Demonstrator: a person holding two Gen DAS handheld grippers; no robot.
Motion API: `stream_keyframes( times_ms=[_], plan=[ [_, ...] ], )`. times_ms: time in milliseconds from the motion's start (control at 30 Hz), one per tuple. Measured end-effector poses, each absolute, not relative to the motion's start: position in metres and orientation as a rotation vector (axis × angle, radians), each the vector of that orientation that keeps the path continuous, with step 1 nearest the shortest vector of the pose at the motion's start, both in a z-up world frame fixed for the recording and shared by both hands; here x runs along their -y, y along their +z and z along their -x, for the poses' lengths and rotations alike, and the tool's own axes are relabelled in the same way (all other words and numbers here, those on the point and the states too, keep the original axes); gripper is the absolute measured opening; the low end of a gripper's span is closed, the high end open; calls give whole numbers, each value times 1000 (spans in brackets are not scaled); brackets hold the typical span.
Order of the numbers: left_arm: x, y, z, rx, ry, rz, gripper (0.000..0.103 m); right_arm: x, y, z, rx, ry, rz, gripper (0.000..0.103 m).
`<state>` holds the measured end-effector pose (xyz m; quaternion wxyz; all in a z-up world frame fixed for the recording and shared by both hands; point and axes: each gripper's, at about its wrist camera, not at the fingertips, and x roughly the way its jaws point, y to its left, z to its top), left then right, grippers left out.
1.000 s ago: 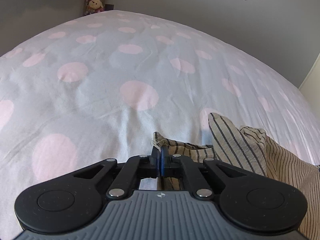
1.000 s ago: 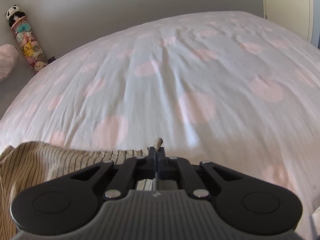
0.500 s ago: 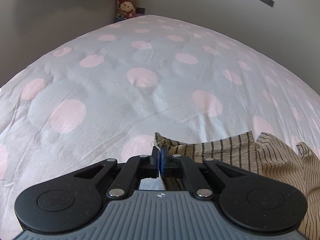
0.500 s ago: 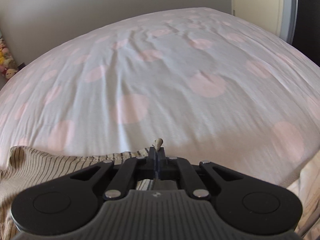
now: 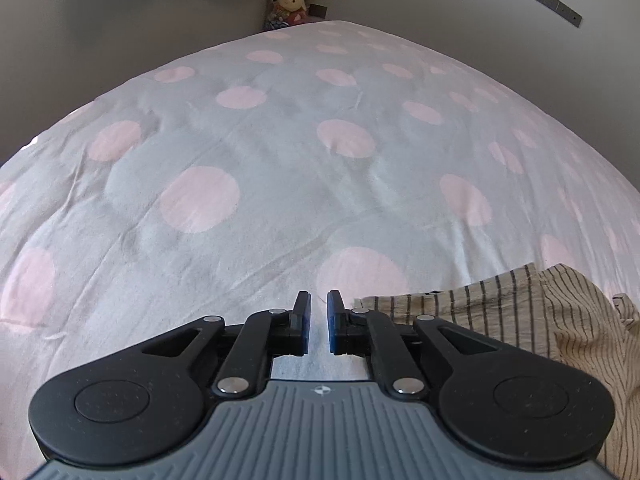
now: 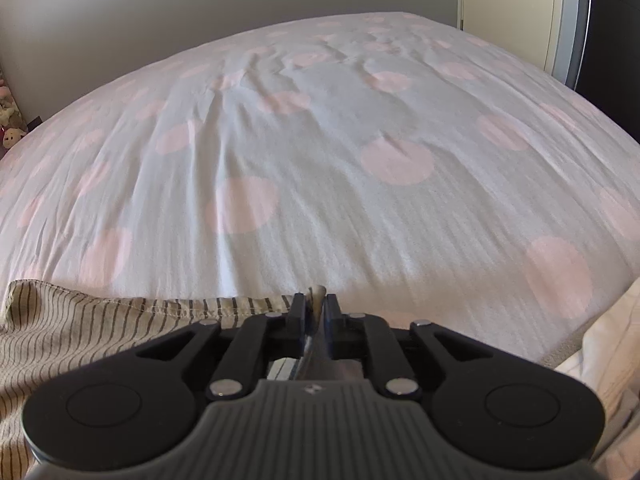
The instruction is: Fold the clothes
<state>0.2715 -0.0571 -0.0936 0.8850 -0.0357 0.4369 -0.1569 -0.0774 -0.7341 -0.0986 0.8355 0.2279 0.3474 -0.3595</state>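
One striped garment point(image 5: 520, 312) lies on the dotted bedspread point(image 5: 280, 184), just right of the left gripper point(image 5: 318, 314), whose 2 fingers are spread w/ nothing between. Right gripper point(image 6: 315, 312): jaws slightly parted, garment hem point(image 6: 316, 300) sits between them; rest of cloth spreads to its left.

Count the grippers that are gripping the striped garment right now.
1. The right gripper has a corner of the striped garment between its fingers, jaws slightly parted. The left gripper is open over the bedspread, with the garment beside it, ungripped.
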Motion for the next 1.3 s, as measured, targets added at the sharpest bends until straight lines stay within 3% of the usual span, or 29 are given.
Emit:
stream_keyframes(
  times_ms=[33, 133, 267, 433, 500, 600, 900, 1167, 1300],
  plan=[
    [55, -91, -268, -913, -341, 87, 8, 731, -96, 80, -727, -758, -480, 16],
    [54, -88, -255, -929, -382, 130, 26, 718, -89, 91, -705, -757, -471, 30],
    [63, -94, -239, -962, -420, 195, 43, 694, -86, 111, -691, -738, -496, 30],
    [80, -104, -237, -995, -416, 190, 41, 663, -94, 138, -674, -725, -517, 32],
    [87, -110, -238, -1033, -394, 160, 6, 654, -99, 145, -668, -733, -523, 33],
    [91, -107, -235, -1012, -390, 97, 0, 650, -108, 150, -659, -737, -534, 33],
    [51, -110, -240, -994, -305, 50, 0, 651, -123, 155, -670, -751, -530, 33],
    [19, -105, -225, -1011, -329, 180, 1, 647, -118, 157, -685, -733, -540, 33],
    [24, -107, -194, -1037, -392, 221, 28, 639, -112, 164, -714, -705, -604, 43]
  ],
)
